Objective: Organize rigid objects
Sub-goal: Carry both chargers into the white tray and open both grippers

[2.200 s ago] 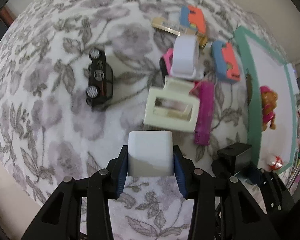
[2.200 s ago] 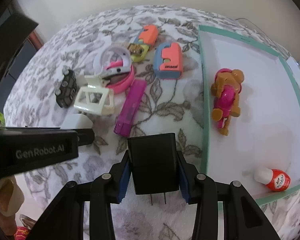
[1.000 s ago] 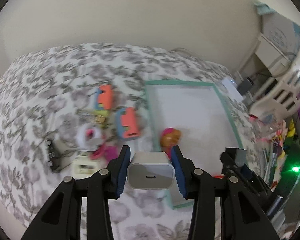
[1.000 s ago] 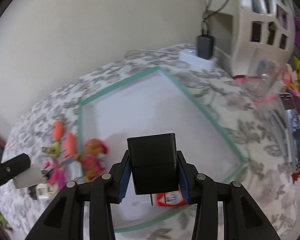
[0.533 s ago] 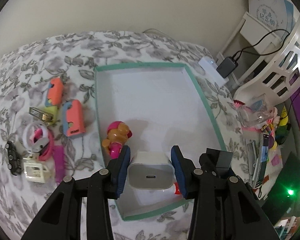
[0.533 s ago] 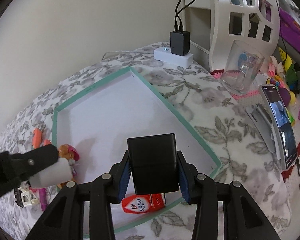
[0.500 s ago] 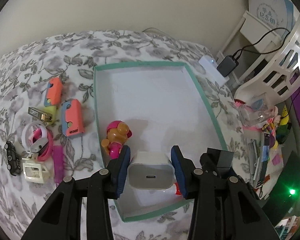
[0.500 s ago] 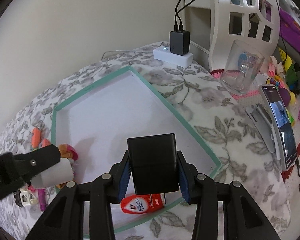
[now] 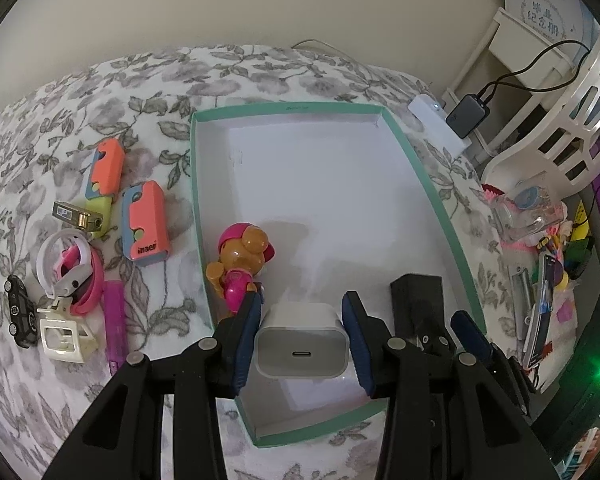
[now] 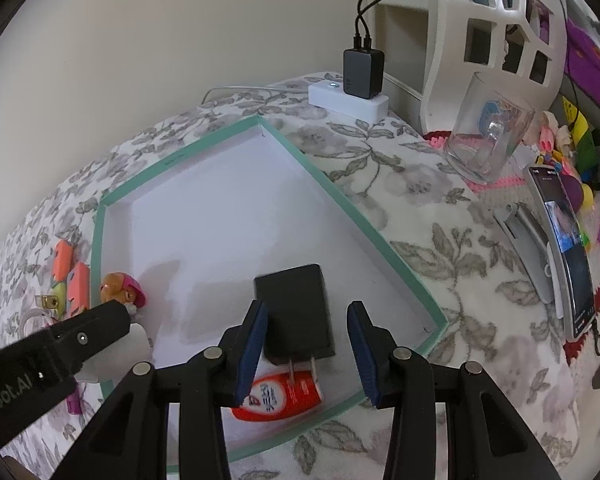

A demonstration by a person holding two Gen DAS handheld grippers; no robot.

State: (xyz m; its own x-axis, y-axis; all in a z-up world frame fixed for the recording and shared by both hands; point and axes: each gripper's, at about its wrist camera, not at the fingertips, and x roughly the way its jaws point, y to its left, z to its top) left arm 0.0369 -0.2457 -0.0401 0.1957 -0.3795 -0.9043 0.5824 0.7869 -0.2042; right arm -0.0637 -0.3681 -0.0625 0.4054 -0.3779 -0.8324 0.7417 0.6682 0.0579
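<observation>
My left gripper [image 9: 302,320] is shut on a white charger block [image 9: 302,344], held low over the near end of the teal-rimmed white tray [image 9: 284,109]. A pink and brown pup figure [image 9: 242,264] lies in the tray just left of it. In the right wrist view a black charger [image 10: 296,312] lies tilted on the tray floor, its prongs over a red and white bottle [image 10: 276,398]. My right gripper [image 10: 306,332] hangs open around its near end, with a gap at the right pad. The tray's far half is bare.
Left of the tray lie two orange and blue blocks [image 9: 146,222], a black toy car [image 9: 20,316], a pink bar [image 9: 114,320] and a cream frame [image 9: 64,338]. Right of it stand a glass [image 10: 488,140], a phone [image 10: 568,252], a power strip [image 10: 348,100] and a white basket [image 10: 496,20].
The black charger has left the right gripper's pads and dropped tilted onto the tray floor. My left gripper has hardly shifted in the last half second and still grips the white charger.
</observation>
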